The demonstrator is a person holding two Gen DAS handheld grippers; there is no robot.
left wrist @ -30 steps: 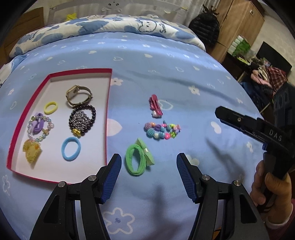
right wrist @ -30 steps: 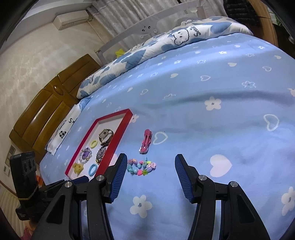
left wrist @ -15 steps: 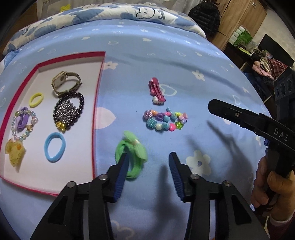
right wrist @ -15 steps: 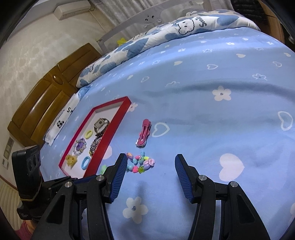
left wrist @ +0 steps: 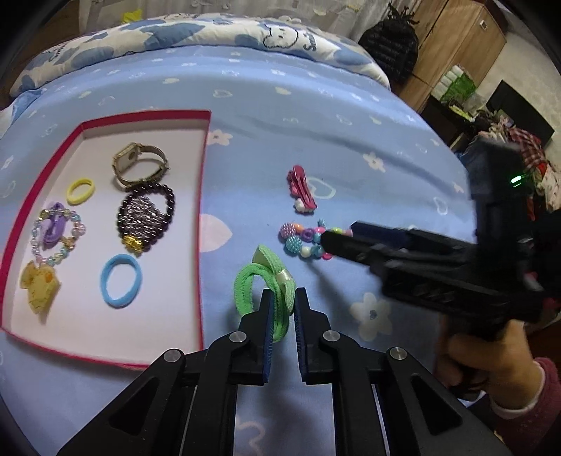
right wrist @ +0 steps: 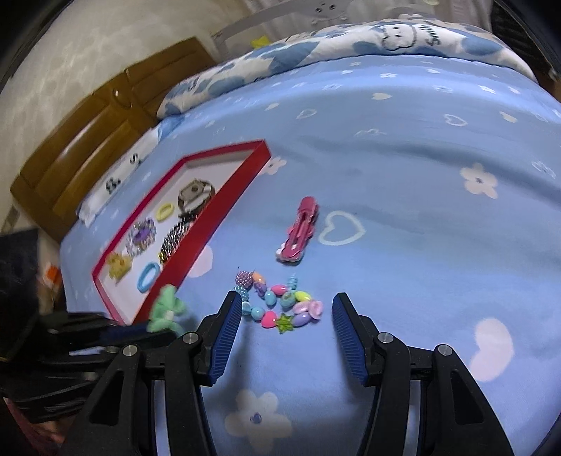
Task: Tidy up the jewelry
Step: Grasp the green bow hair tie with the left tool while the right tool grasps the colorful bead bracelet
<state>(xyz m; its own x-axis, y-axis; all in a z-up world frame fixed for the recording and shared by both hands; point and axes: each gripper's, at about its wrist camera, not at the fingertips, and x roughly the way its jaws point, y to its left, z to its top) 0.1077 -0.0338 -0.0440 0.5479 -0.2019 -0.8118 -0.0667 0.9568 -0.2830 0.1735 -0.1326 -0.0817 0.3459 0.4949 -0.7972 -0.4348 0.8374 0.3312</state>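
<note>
A green hair tie with a bow lies on the blue bedsheet just right of the red tray. My left gripper is closing, and its pads pinch the tie's near loop. A bead bracelet in mixed colours lies on the sheet with my right gripper open and hovering just over it, one finger on each side. A pink hair clip lies beyond the bracelet. The tray holds a watch, a dark bead bracelet, a pastel bracelet, a yellow tie and a blue tie.
A yellow charm lies in the tray's near left corner. A cloud-print quilt lines the far end of the bed and a wooden headboard stands to the left. A person's hand holds the right gripper's handle.
The left jaws have narrowed from wide apart to a pinch on the green hair tie, which now stands partly upright. The right gripper has come lower and closer over the bead bracelet.
</note>
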